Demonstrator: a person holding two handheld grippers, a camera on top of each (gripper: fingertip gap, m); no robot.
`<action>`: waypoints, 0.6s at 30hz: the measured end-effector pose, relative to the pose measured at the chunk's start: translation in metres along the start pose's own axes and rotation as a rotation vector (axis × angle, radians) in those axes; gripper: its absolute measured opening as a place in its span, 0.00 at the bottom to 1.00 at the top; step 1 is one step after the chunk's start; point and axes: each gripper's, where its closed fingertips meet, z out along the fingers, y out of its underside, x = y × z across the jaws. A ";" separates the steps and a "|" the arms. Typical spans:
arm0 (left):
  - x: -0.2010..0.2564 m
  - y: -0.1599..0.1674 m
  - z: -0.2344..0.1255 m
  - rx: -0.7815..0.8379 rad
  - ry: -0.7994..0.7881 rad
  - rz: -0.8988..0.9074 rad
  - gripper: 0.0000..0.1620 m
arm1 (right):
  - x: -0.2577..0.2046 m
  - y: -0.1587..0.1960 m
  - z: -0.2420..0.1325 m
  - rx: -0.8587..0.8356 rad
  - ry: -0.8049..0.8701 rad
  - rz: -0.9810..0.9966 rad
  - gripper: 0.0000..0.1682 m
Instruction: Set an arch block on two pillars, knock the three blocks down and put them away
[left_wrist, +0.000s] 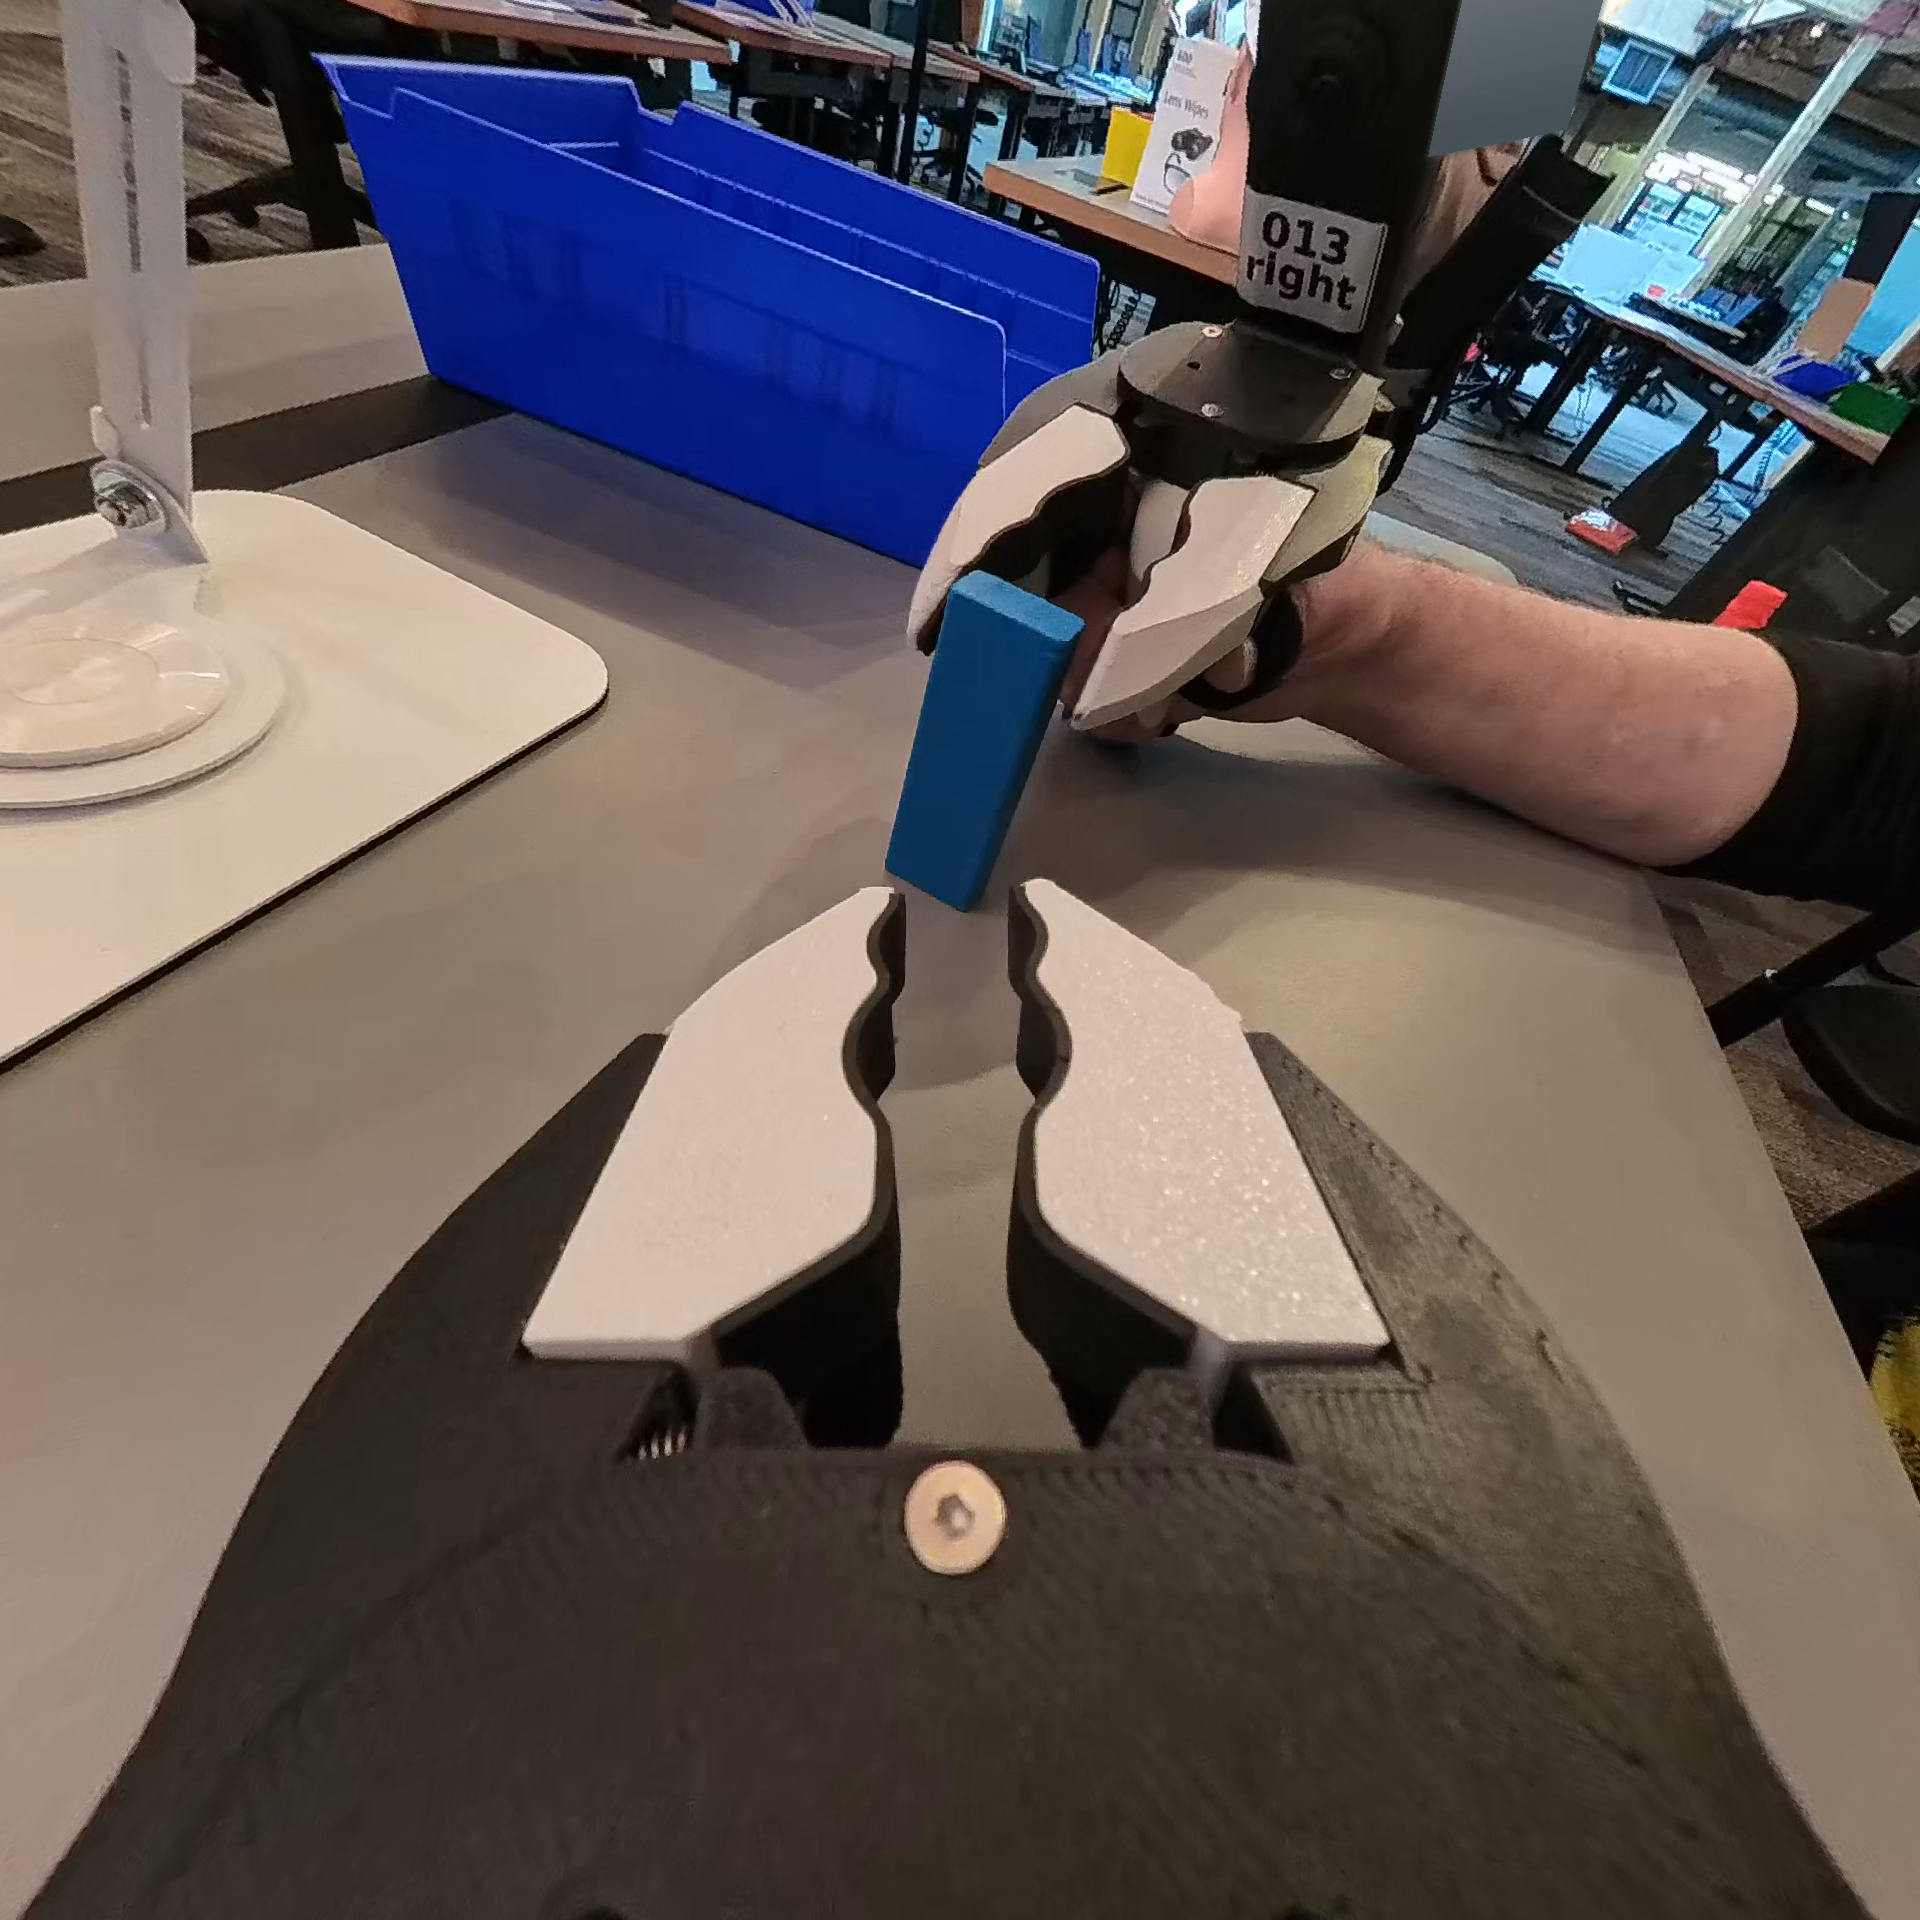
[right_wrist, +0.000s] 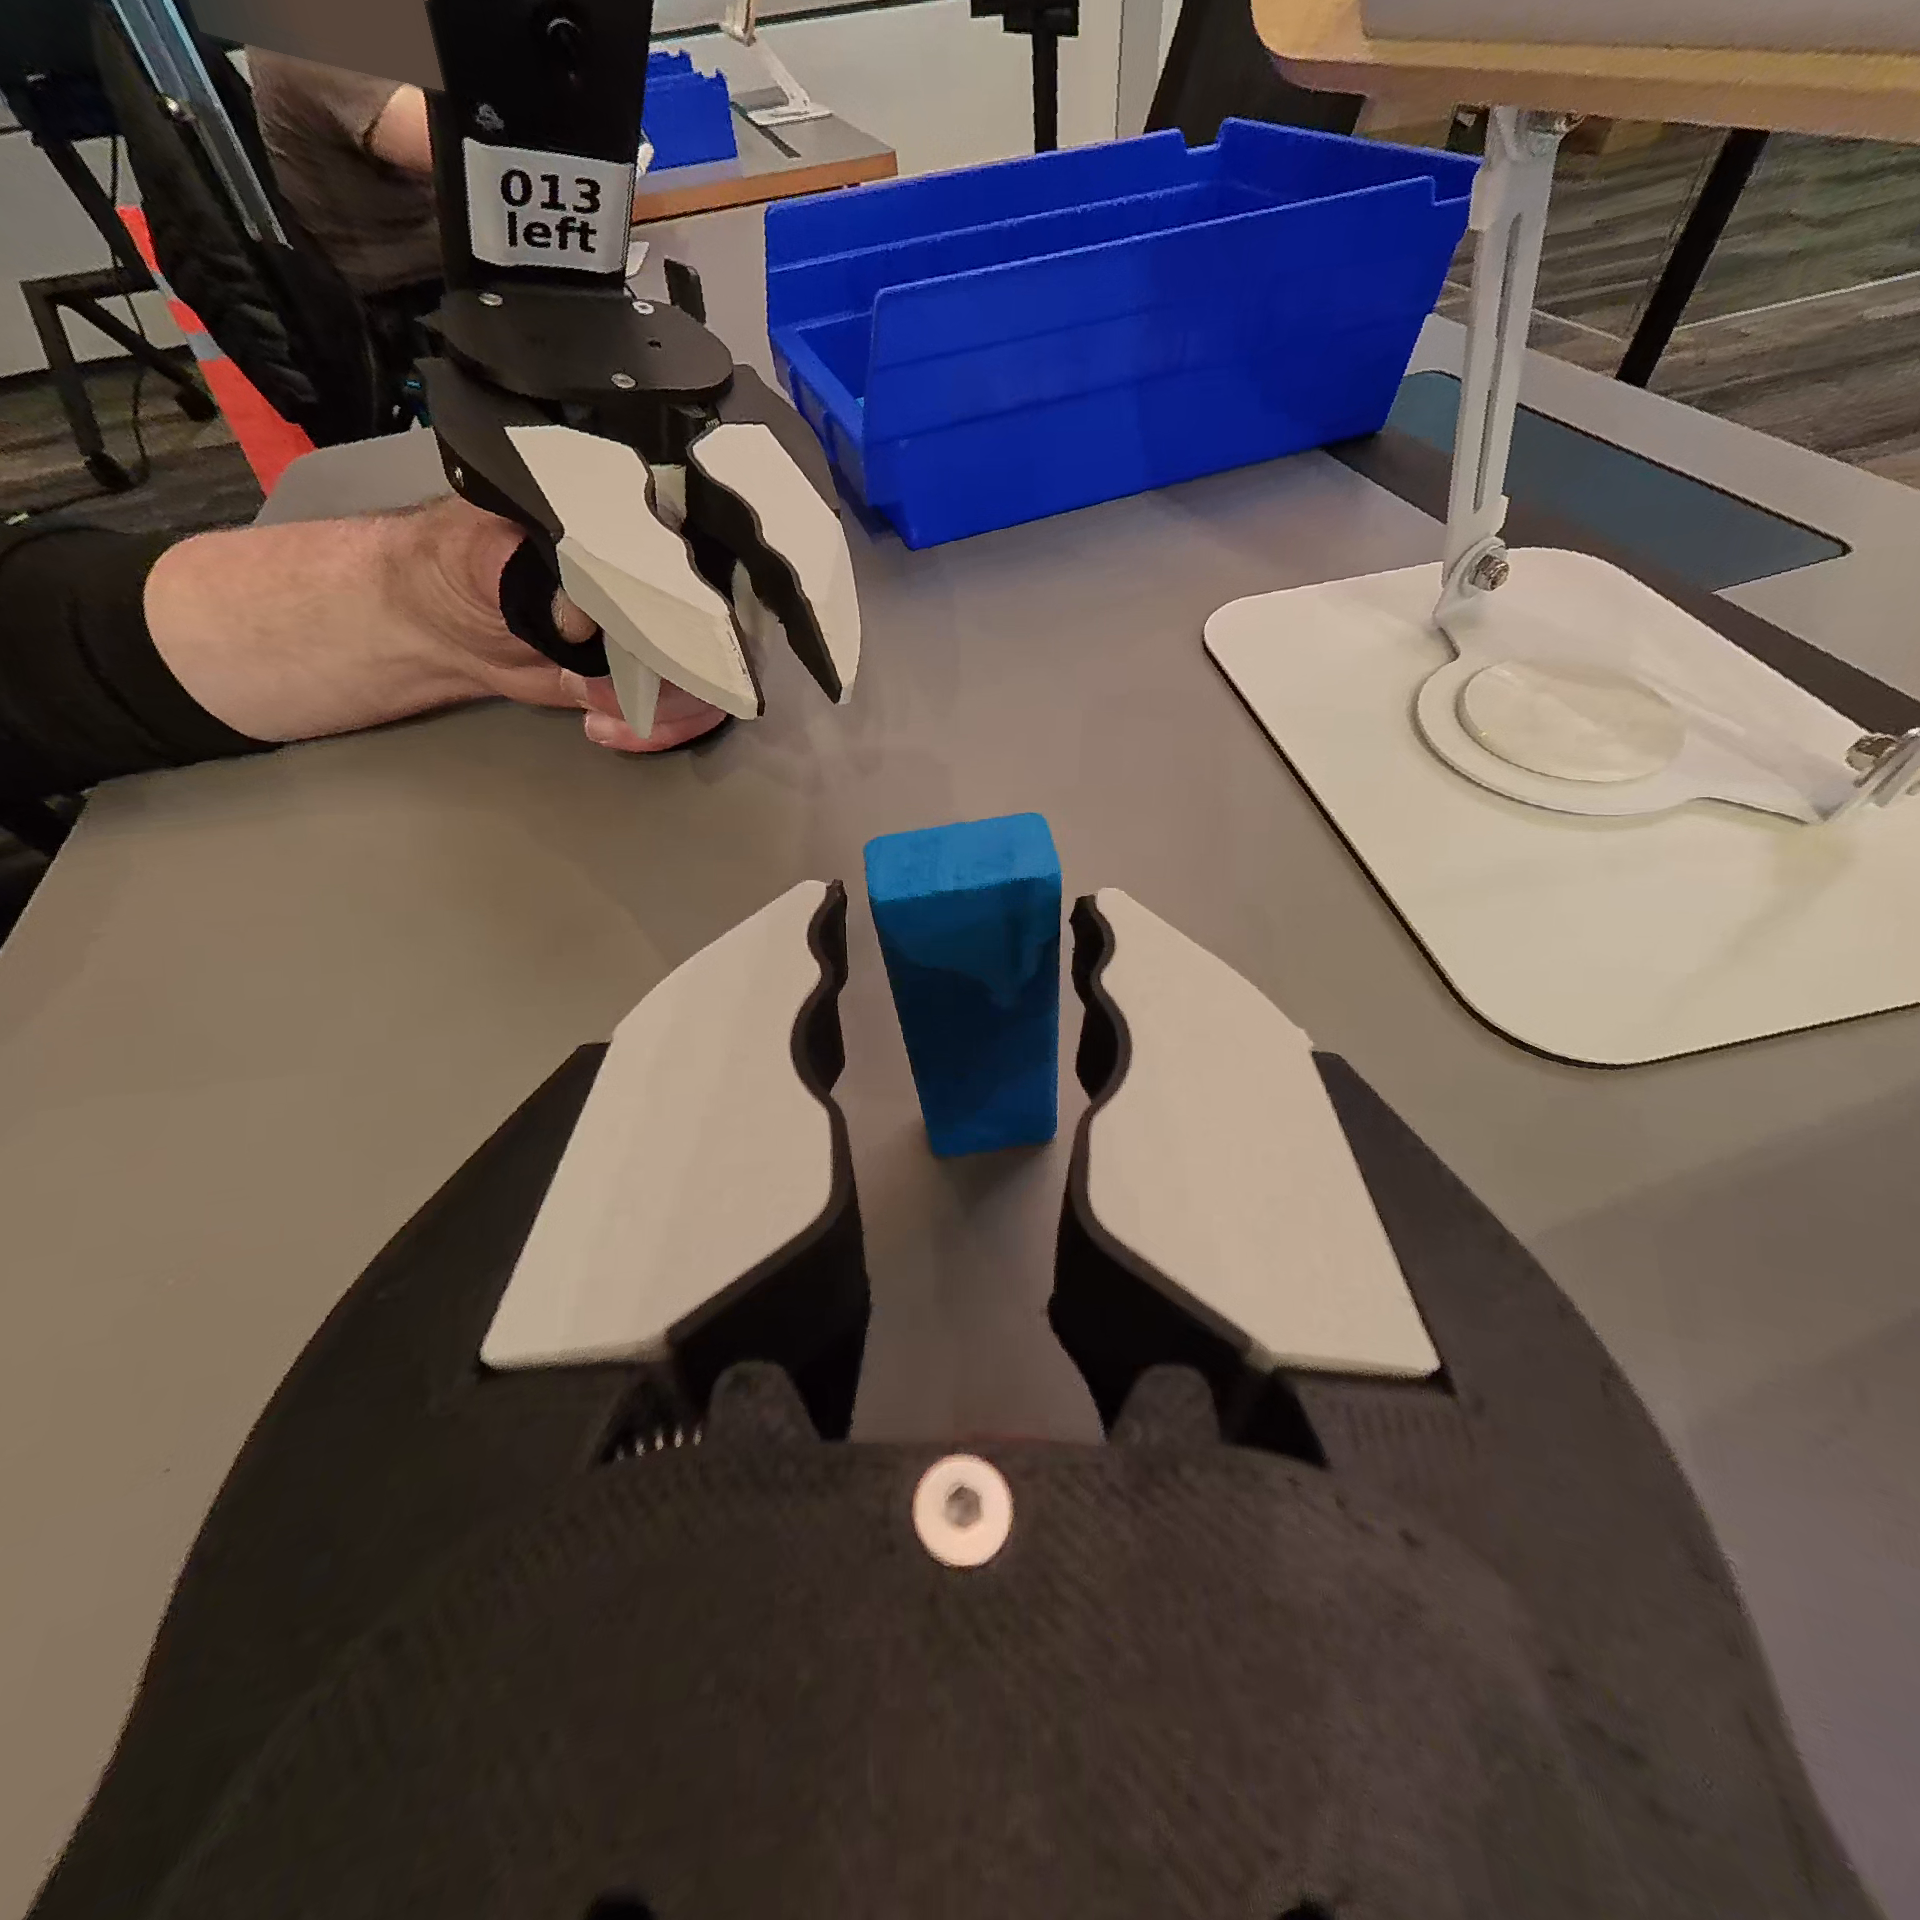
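One blue rectangular block (left_wrist: 982, 748) stands upright on the grey table (left_wrist: 416, 1039); it also shows in the right wrist view (right_wrist: 966, 987). My right gripper (right_wrist: 958, 899) is open and straddles the block's upper part, with a thin gap on each side. In the left wrist view the right gripper (left_wrist: 1003, 675) sits around the block's top. My left gripper (left_wrist: 954, 899) is slightly open and empty, with its tips just short of the block's base. It also shows in the right wrist view (right_wrist: 795, 698), low over the table. No other block is in view.
A blue plastic bin (left_wrist: 727, 343) (right_wrist: 1122, 343) stands behind the block. A white stand with a flat base (left_wrist: 260, 665) (right_wrist: 1558, 831) sits beside it. The person's forearms rest on the table (right_wrist: 727, 831). The table's edge (left_wrist: 1704, 1039) is near. The left gripper's tips are roughly 8 centimeters from the right gripper's.
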 end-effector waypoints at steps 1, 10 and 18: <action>0.000 0.000 0.000 0.001 0.000 -0.002 0.12 | 0.000 0.001 0.000 -0.003 0.002 0.001 0.26; -0.023 -0.033 -0.056 0.030 -0.316 0.120 0.24 | 0.002 -0.008 -0.013 0.068 -0.003 0.009 0.35; -0.161 -0.018 -0.246 -0.407 -0.976 -0.093 0.33 | 0.011 -0.011 -0.019 0.092 0.024 0.028 0.34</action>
